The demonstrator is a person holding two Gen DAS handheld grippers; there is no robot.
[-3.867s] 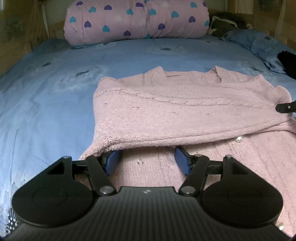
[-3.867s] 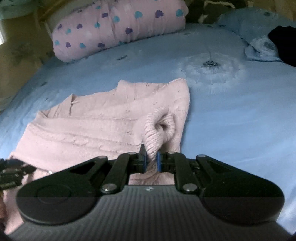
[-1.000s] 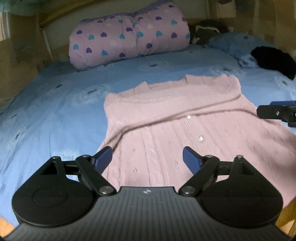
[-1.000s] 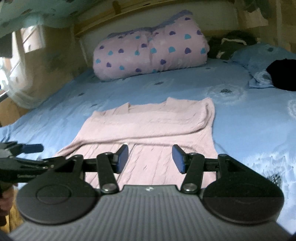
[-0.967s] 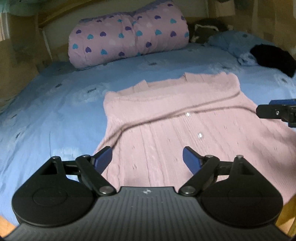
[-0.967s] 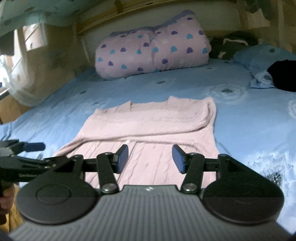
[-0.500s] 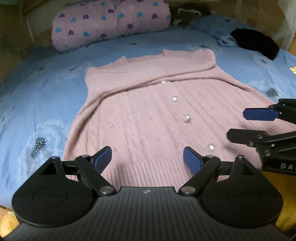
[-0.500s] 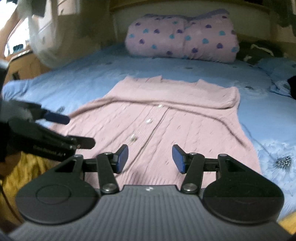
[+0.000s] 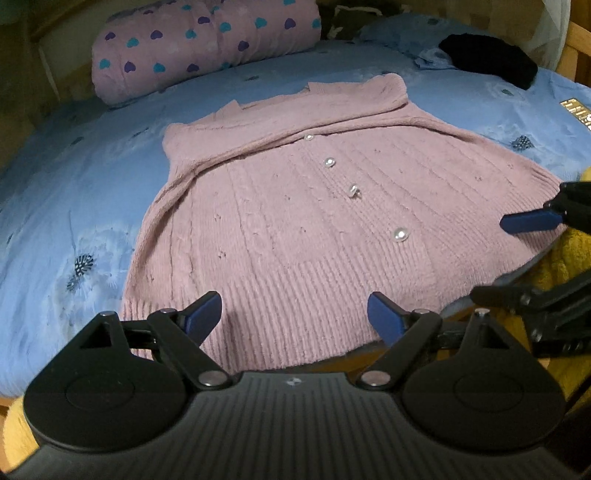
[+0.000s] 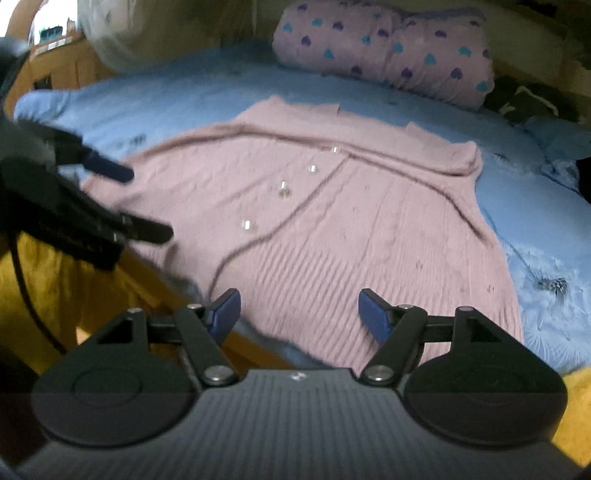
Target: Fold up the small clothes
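So the pink knit cardigan (image 9: 303, 221) is lying flat on the blue bed sheet (image 9: 74, 192), button side up, sleeves folded across the chest. Its long axis runs from the ribbed hem at the near edge of the bed up to the collar, which points toward the heart-print rolled duvet (image 9: 207, 44) at the head end. The row of pearly buttons (image 9: 400, 234) follows that same line.

Left gripper (image 9: 293, 314) hangs over the hem with its jaws wide apart, nothing between them but air above the knit. Right gripper (image 10: 299, 312) is over the hem on the other side, jaws opening, and nothing is pinched there either.

What each camera gets that the other doesn't: the left wrist view is sharp and catches a black garment (image 9: 487, 59) lying on the far right of the bed, plus the right gripper's blue tips poking in from the right edge. The right wrist view is blurry, but it shows the left gripper coming in from the left and a bright window (image 10: 55, 22) up in the corner. Yellow fabric (image 10: 51, 288) shows below the bed edge.
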